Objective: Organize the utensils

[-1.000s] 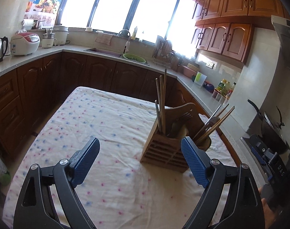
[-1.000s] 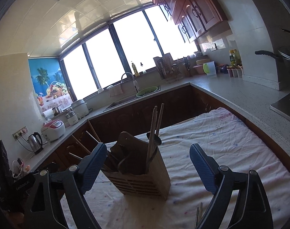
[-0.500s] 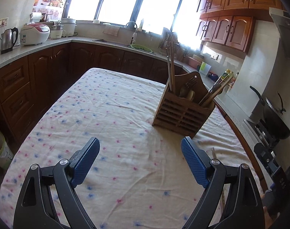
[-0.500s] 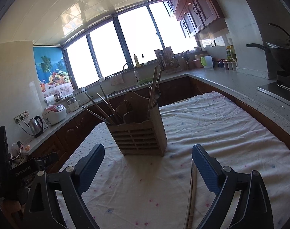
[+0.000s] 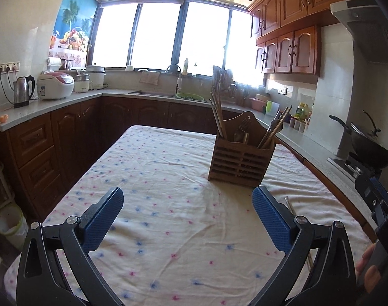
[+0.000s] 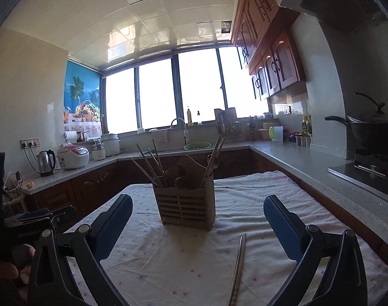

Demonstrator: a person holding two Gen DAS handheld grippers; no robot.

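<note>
Item: slatted wooden utensil caddy with an arched handle board (image 5: 241, 156), standing upright on the white tablecloth sprinkled with small pink and blue flowers (image 5: 153, 178), toward the far right of the table.
Contents: one bundle of brown wooden chopsticks (image 5: 217, 113) in its left compartment, a second bundle leaning out to the right (image 5: 274, 130), a metal fork (image 5: 242, 127) and what looks like a spoon in the middle.

Item: loose pair of pale chopsticks (image 6: 238, 267), flat on the cloth, apart from the caddy on its near side. In the right wrist view they lie between the fingers, nearer the right one.

Item: left gripper (image 5: 187, 219). Blue pads spread wide, holding nothing.
Item: right gripper (image 6: 197, 223). Likewise spread wide, empty.

Change noted: a second ago both tools were close up at the caddy; both have since drawn back toward the near edge, and the caddy now sits smaller and farther off in each view. The loose pair has come into sight with that retreat.

Assessment: most utensils look sorted; the loose pair appears to be what remains. The right gripper seems the better placed to take it. Thin sticks flat on soft cloth may be awkward to pinch.
</note>
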